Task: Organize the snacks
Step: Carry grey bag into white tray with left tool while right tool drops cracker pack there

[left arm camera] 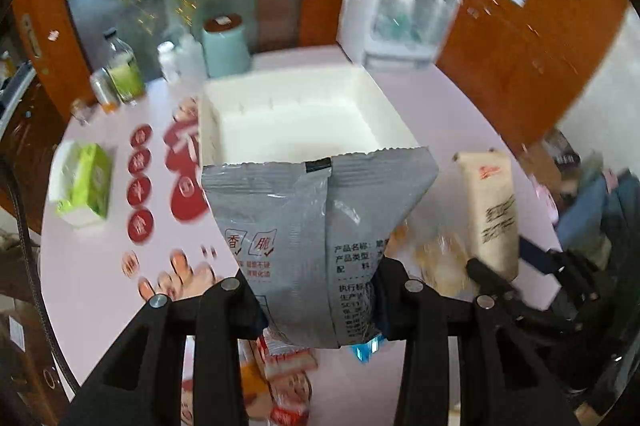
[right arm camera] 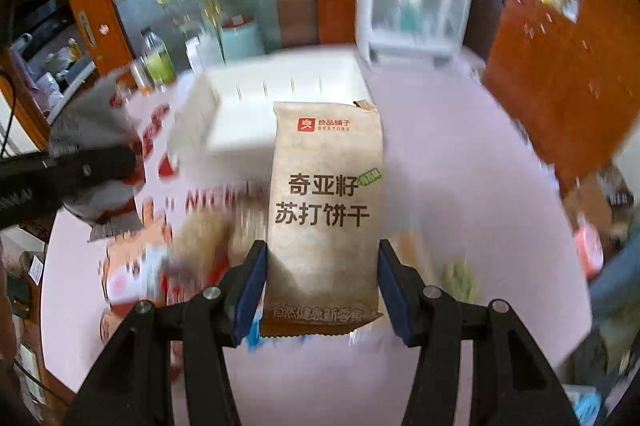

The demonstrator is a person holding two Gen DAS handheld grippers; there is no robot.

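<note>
silver and brown snack bags up in the air, one in each gripper.

left gripper (left arm camera: 316, 296) squeezed tight on the silver bag (left arm camera: 316, 222), held up off the pink table (left arm camera: 92, 298), just in front of the white box (left arm camera: 288, 113). right gripper (right arm camera: 322, 280) pinching the brown cracker bag (right arm camera: 326, 209) by its sides, standing upright, also near that open white box (right arm camera: 280, 105). more snacks blurry on the table below. green tissue pack (left arm camera: 82, 185) off to the left.

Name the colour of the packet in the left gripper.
Silver-grey packet, red and black print; left wrist view.
</note>
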